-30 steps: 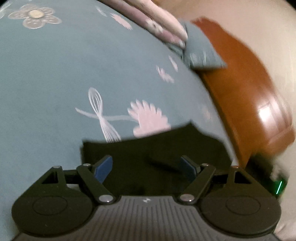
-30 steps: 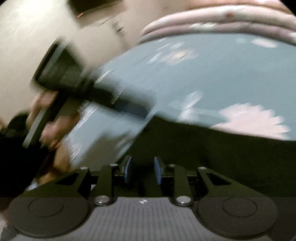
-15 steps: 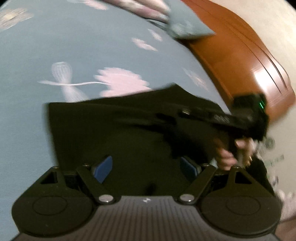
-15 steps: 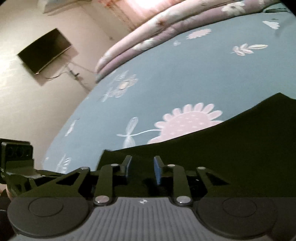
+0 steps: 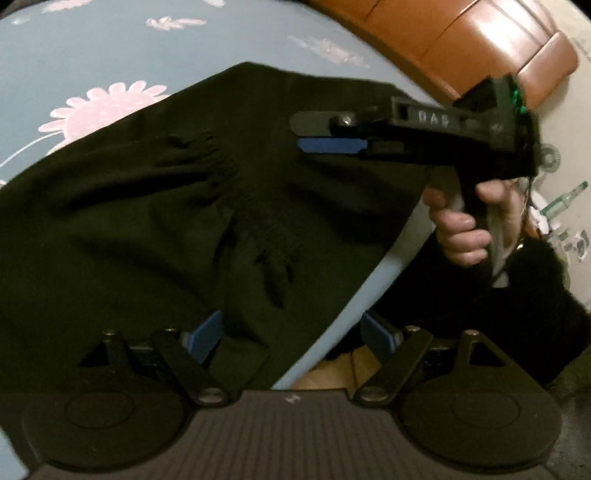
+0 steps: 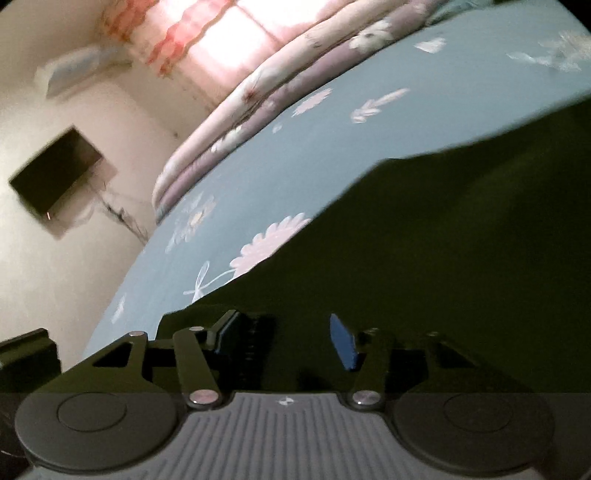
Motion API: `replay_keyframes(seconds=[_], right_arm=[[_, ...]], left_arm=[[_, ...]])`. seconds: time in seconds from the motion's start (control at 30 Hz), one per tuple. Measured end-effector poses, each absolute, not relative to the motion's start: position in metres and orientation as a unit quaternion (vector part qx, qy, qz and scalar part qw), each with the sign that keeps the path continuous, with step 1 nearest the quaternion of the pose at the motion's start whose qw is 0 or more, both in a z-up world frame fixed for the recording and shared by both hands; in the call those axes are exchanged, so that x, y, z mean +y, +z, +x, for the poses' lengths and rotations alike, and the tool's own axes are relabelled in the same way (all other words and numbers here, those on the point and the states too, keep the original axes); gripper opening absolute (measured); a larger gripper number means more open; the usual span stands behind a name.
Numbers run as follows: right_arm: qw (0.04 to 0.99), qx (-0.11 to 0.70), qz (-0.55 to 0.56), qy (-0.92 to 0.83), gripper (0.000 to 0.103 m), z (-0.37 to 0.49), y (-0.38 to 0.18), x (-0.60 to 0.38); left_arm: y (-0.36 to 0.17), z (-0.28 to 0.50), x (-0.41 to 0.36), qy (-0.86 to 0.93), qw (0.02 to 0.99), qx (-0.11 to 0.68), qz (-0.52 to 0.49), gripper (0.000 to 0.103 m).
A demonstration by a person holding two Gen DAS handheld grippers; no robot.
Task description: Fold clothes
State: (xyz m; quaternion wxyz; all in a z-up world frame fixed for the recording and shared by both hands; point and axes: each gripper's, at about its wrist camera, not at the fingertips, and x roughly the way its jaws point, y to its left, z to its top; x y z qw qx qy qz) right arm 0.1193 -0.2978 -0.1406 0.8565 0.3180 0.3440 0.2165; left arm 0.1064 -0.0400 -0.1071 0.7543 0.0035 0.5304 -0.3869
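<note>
A black garment [image 5: 184, 221] lies spread on the blue floral bedsheet [image 5: 74, 55], with a gathered, wrinkled band across its middle. My left gripper [image 5: 291, 334] is open wide over the garment's near edge at the side of the bed, and its pads do not press the cloth. My right gripper [image 5: 325, 134], held by a hand [image 5: 458, 229], reaches in low from the right over the garment's far part. In the right wrist view the right gripper [image 6: 284, 332] has its jaws opening, with the black garment [image 6: 443, 258] under and between them, not pinched.
A rolled pink and lilac quilt [image 6: 277, 96] lies along the far side of the bed. A brown wooden headboard [image 5: 461, 40] stands at the upper right. A wall-mounted screen [image 6: 55, 177] and a curtained window [image 6: 229, 33] are beyond. Wooden floor [image 5: 332, 369] shows below the bed edge.
The right jaws have spread from nearly shut to well apart over the cloth. The left view has swung toward the headboard, so the garment and the right gripper now fill it.
</note>
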Motion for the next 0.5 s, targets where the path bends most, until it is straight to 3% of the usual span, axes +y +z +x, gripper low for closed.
replay_keyframes(seconds=[0.17,0.27,0.5], right_arm=[[0.864,0.335,0.3,0.227,0.064,0.115,-0.153,-0.3],[0.875,0.333,0.267,0.229,0.073,0.111,-0.149,-0.291],[0.879,0.331,0.248,0.238,0.076,0.103,-0.146,-0.29]], left_arm=[[-0.065,0.128,-0.044,-0.352,0.799,0.487,-0.029,0.082],[-0.071,0.162,-0.055,-0.307,0.806,0.499,-0.086,0.082],[-0.107,0.203,-0.065,-0.241,0.796,0.536,-0.147,0.083]])
